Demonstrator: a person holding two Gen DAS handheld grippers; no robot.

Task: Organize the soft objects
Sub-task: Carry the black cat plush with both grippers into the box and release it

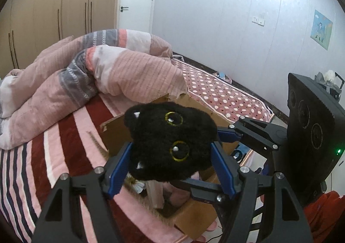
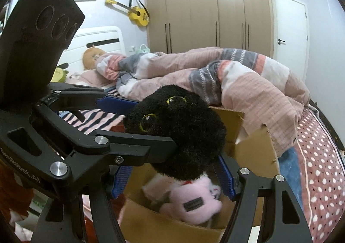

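A black plush cat head with yellow eyes (image 1: 170, 139) sits between the blue pads of my left gripper (image 1: 172, 163), which is shut on it above an open cardboard box (image 1: 116, 133). In the right wrist view the same plush (image 2: 183, 130) hangs over the box (image 2: 254, 152), held from the left by the left gripper (image 2: 133, 126). My right gripper (image 2: 174, 176) stands open just below the plush, its blue pads apart. A pink plush toy (image 2: 194, 202) lies inside the box. The right gripper also shows in the left wrist view (image 1: 237, 135).
The box stands on a bed with a red, pink and white striped blanket (image 1: 64, 156). A rumpled pink and grey duvet (image 1: 97, 74) lies behind it. A pink polka-dot sheet (image 2: 319, 174) lies to the right. Wardrobes (image 2: 215, 12), a door and a guitar line the walls.
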